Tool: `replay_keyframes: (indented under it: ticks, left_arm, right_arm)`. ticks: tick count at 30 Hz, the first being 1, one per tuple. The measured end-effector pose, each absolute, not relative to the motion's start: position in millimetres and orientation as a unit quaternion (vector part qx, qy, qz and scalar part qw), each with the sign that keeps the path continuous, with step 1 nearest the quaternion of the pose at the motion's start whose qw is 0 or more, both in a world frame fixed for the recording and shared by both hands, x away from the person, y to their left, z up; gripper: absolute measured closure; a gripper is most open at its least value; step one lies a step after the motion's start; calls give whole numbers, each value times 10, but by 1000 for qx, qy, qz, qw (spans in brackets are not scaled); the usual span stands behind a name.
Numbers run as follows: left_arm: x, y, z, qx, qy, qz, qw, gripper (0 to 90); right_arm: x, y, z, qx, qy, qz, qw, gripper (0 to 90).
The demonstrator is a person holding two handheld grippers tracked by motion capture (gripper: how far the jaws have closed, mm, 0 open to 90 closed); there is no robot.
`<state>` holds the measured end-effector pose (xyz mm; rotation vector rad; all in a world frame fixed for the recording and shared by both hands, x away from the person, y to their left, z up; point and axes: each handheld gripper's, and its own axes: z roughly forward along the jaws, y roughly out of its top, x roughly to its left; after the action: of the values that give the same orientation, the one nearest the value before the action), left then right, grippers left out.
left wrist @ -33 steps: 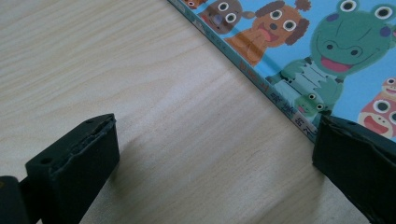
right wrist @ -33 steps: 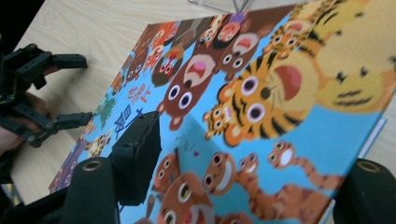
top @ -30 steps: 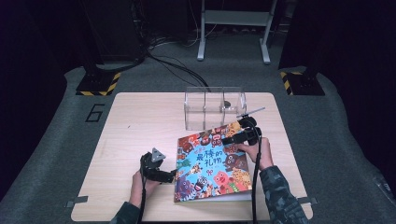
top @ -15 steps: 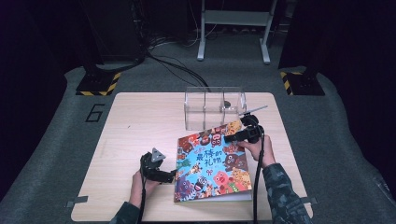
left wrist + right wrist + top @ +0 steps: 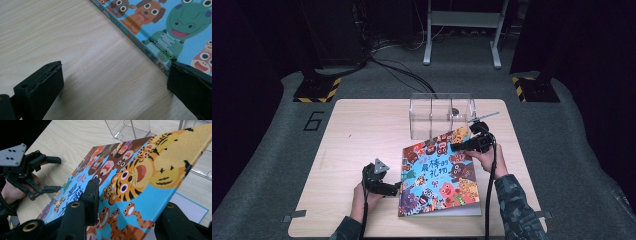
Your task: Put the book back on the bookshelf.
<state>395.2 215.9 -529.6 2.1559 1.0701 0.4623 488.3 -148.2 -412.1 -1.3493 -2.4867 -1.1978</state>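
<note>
The left gripper (image 5: 396, 187) rests low on the pale wooden bench (image 5: 362, 130) with its jaws spread wide and empty; the spine of the colourful cartoon-animal picture book (image 5: 175, 30) runs just beyond them, touching the tip of one jaw. Farther off, the right gripper (image 5: 455, 147) has its jaws closed on the book's far cover corner, lifted off the white page beneath. Beyond the jaws stands a clear plastic divided box (image 5: 439, 112), just behind the book.

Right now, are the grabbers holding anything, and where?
The right gripper pinches the colourful cardboard picture book's cover at its edge, lifting it. The left gripper is open, holding nothing.
</note>
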Motion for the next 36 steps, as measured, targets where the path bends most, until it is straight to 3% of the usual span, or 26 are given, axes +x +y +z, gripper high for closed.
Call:
replay_keyframes:
  ticks: [27,36]
  left_arm:
    - [3972,2196,-5303,830,401,179,344,4]
    - [4035,2286,-5233,827,421,147,341,19]
  right_arm:
    - [4699,-1518,-4100,-391,-818,-422,-18,582]
    - [4605,-1535,-4077,-381,-816,-434,-35,580]
